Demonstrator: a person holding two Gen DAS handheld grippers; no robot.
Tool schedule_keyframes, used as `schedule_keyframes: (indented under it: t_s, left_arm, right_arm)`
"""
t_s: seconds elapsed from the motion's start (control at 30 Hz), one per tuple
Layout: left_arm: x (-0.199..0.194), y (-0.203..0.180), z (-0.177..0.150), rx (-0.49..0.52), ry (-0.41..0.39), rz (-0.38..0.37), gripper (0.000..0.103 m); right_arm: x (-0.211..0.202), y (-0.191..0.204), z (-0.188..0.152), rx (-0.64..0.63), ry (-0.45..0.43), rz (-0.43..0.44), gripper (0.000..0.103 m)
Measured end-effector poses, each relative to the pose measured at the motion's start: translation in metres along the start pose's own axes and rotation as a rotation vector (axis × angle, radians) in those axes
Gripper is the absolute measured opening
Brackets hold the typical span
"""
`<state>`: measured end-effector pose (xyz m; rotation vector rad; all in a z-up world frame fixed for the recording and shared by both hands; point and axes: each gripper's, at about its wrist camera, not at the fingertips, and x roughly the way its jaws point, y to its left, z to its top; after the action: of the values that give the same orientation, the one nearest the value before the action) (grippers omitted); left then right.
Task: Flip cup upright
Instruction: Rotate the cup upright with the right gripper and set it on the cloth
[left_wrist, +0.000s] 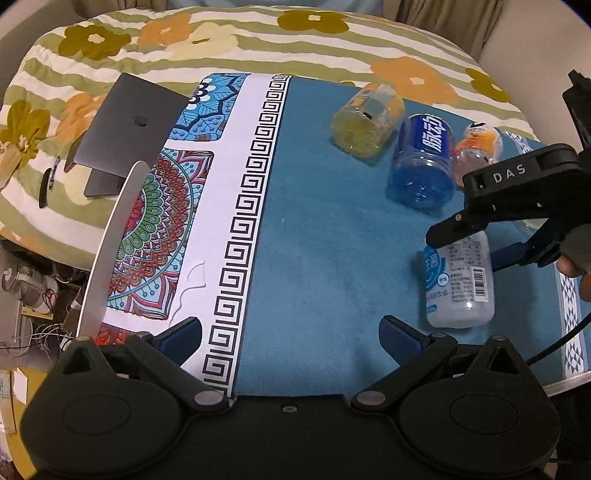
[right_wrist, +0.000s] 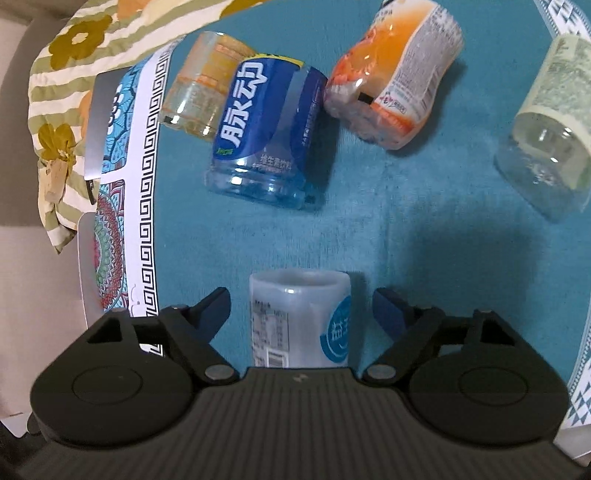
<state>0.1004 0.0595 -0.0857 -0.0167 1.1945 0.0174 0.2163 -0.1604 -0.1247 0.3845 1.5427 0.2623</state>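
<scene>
A white translucent cup (right_wrist: 299, 317) cut from a bottle, with a blue round label, stands on the teal cloth between the open fingers of my right gripper (right_wrist: 301, 310); the fingers do not touch it. It also shows in the left wrist view (left_wrist: 460, 284), with the right gripper (left_wrist: 476, 240) above it. My left gripper (left_wrist: 291, 332) is open and empty over bare teal cloth (left_wrist: 314, 229).
Other cut-bottle cups lie behind: yellow (right_wrist: 199, 96), blue (right_wrist: 269, 136), orange (right_wrist: 395, 74), green-labelled (right_wrist: 546, 140). A grey laptop (left_wrist: 129, 129) sits at the table's left edge. A flowered quilt (left_wrist: 221, 40) lies beyond.
</scene>
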Motion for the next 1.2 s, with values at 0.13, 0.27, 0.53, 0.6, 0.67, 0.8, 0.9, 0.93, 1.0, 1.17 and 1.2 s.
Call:
schedule_keyframes:
  t_s: [0.13, 0.27, 0.53, 0.6, 0.67, 0.8, 0.9, 0.93, 1.0, 1.17, 1.2]
  left_arm:
    - [0.003, 0.002, 0.002, -0.01, 0.006, -0.001, 0.103]
    - [0.005, 0.003, 0.004, -0.016, 0.008, -0.004, 0.103]
    - [0.001, 0.001, 0.002, -0.001, 0.002, -0.006, 0.103]
    - [-0.002, 0.002, 0.0, 0.005, -0.004, -0.002, 0.103]
    - [-0.005, 0.003, -0.002, 0.009, -0.013, 0.001, 0.103]
    - [-0.011, 0.008, -0.009, 0.007, -0.035, -0.011, 0.103]
    - [-0.014, 0.011, -0.016, 0.012, -0.05, -0.019, 0.103]
    - [-0.014, 0.011, -0.019, 0.015, -0.055, -0.018, 0.103]
    - [-0.015, 0.014, -0.026, 0.02, -0.066, -0.014, 0.103]
    - [-0.015, 0.022, -0.044, 0.02, -0.08, -0.02, 0.103]
    - [-0.014, 0.023, -0.047, 0.021, -0.08, -0.021, 0.103]
  right_arm:
    - [0.006, -0.002, 0.004, 0.017, 0.025, 0.013, 0.084]
    - [0.009, -0.002, 0.006, 0.015, 0.035, 0.014, 0.076]
    - [0.003, 0.003, 0.002, -0.01, 0.004, 0.019, 0.07]
    - [-0.004, 0.006, -0.002, -0.022, -0.026, 0.024, 0.07]
    - [-0.016, 0.009, -0.009, -0.039, -0.077, 0.031, 0.07]
    - [-0.038, 0.025, -0.037, -0.141, -0.28, -0.031, 0.07]
    - [-0.039, 0.034, -0.065, -0.215, -0.457, -0.09, 0.07]
    - [-0.036, 0.035, -0.073, -0.223, -0.5, -0.098, 0.07]
    - [-0.029, 0.033, -0.089, -0.22, -0.575, -0.091, 0.07]
    - [-0.005, 0.035, -0.125, -0.283, -0.774, -0.121, 0.07]
    - [0.0, 0.035, -0.132, -0.29, -0.813, -0.121, 0.07]
